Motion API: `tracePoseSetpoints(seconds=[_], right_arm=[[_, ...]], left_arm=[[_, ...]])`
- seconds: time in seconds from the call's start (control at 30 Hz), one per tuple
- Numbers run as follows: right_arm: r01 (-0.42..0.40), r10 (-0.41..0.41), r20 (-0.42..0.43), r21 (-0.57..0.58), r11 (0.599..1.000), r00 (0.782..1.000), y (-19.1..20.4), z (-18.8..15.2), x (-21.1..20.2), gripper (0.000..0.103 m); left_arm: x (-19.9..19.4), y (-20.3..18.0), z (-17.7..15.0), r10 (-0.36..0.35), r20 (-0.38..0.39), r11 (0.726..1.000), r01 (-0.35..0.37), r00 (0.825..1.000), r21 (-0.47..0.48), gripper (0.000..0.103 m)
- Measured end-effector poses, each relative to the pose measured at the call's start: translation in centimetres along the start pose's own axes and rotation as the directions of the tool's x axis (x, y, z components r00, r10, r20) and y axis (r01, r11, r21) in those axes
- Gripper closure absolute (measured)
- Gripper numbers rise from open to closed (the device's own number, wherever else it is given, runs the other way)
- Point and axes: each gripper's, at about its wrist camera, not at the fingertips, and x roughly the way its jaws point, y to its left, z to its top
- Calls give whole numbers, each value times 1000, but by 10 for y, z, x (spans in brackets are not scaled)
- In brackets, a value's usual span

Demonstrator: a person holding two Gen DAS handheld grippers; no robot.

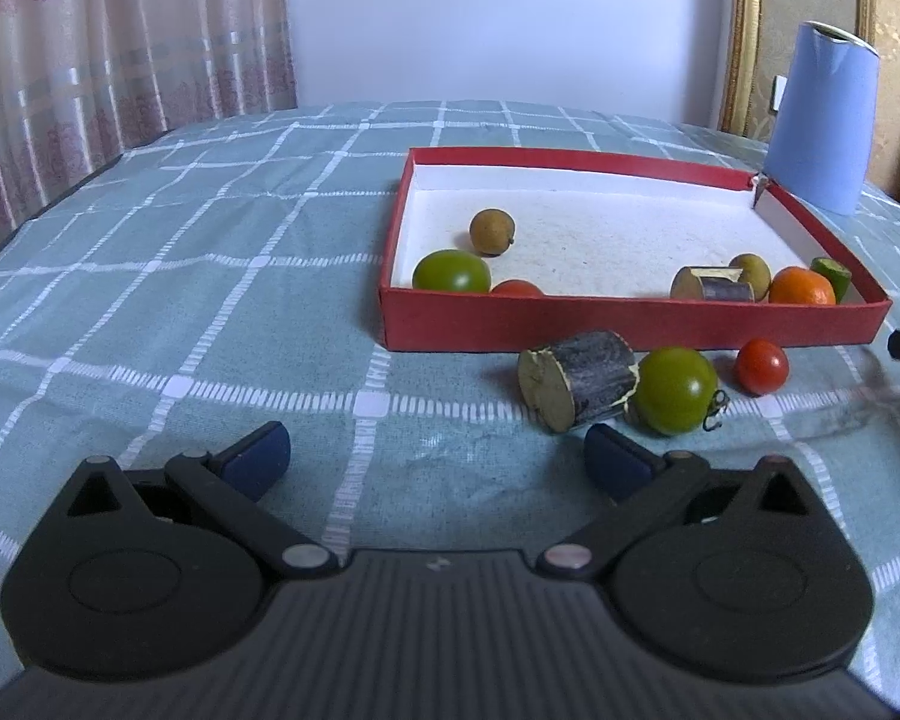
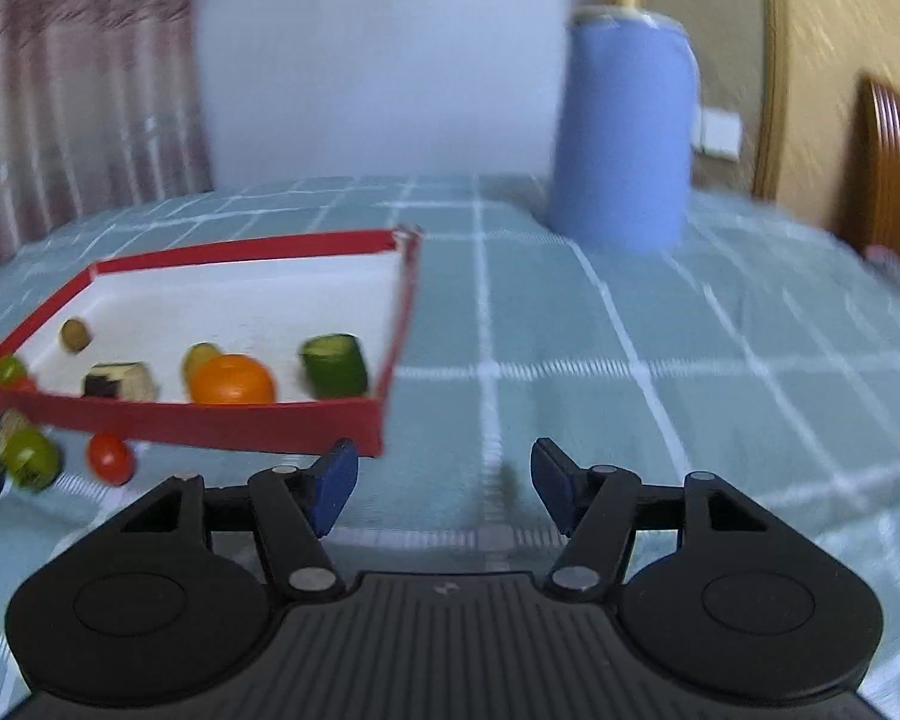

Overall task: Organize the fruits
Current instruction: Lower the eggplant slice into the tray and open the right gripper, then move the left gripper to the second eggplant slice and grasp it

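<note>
Red box [image 1: 630, 321]: a shallow cardboard tray with a white inside, lying flat on the surface [image 1: 210, 300], which is covered by a pale teal cloth with a white grid.
Inside the box, left end: a green tomato [image 1: 451, 271] and a red tomato [image 1: 516, 287] against the near wall, and a brown round fruit [image 1: 492, 231] a little further in.
Inside the box, right end: a short dark-barked cane piece [image 1: 713, 285], a second brown round fruit [image 1: 751, 275] behind it, an orange [image 1: 803, 286] and a green cut piece [image 1: 831, 276] in the near right corner.
Outside the box: a larger cane piece [image 1: 576, 381] lying on its side just before the near wall, touching a second green tomato [image 1: 678, 390]; a second red tomato [image 1: 762, 366] lies near them, a little apart to the right.
Left gripper [image 1: 438, 456]: fingers spread wide with nothing between them, low over the cloth; the right fingertip is just beside the larger cane piece.
Right gripper [image 2: 444, 480]: fingers apart and empty, over bare cloth just off the box's near right corner; this view is blurred.
Blue cylinder [image 1: 822, 120]: stands upright on the cloth beyond the box's far right corner.
Background: a pink curtain [image 1: 120, 42] at left, a white wall behind.
</note>
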Motion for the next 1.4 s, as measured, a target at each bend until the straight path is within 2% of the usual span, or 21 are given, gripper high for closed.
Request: tracePoseSetpoints(seconds=[0.07,0.17,0.3,0.53,0.7,0.8,0.87,0.97,1.0,1.03,1.33,1.4], right_arm=[[-13,14,-20,22,1000,1000,-5,0,6,40],[-30,31,-25,46,999,999,-10,0,8,39],[-30,32,-28,38,999,999,-9,-3,6,36],[-35,36,-35,20,999,999,-6,-6,5,30],[-33,33,-38,11,999,999,-5,-6,5,28],[-33,33,-38,11,999,999,-5,-6,6,28],[-33,33,-38,11,999,999,-5,-6,6,28],[-32,33,-38,11,999,999,-5,-6,6,28],[-32,33,-38,10,999,999,-5,-6,6,28],[-32,33,-38,10,999,999,-5,-6,6,28],[-32,33,-38,10,999,999,-4,-6,6,28],[-32,32,-38,10,999,999,-4,-6,6,28]], left_arm=[[-1,-3,2,11,-1,1000,-11,1000,8,0],[-1,-7,5,-28,-12,1000,27,1000,-7,0],[6,-15,10,1,-23,1000,-1,1000,-6,0],[17,-15,22,19,-33,998,-21,999,-63,0],[20,-17,24,26,-13,997,-27,1000,-67,1],[15,-16,21,3,5,999,-3,1000,-54,18],[12,-17,19,-3,15,999,3,1000,-34,26],[6,-18,15,-27,32,1000,27,999,-16,45],[5,-18,15,-40,39,999,40,998,-10,57],[3,-18,14,-58,43,998,59,997,-7,64],[0,-18,15,-90,43,996,91,995,-8,64],[-7,-20,16,-99,63,995,98,993,6,64]])
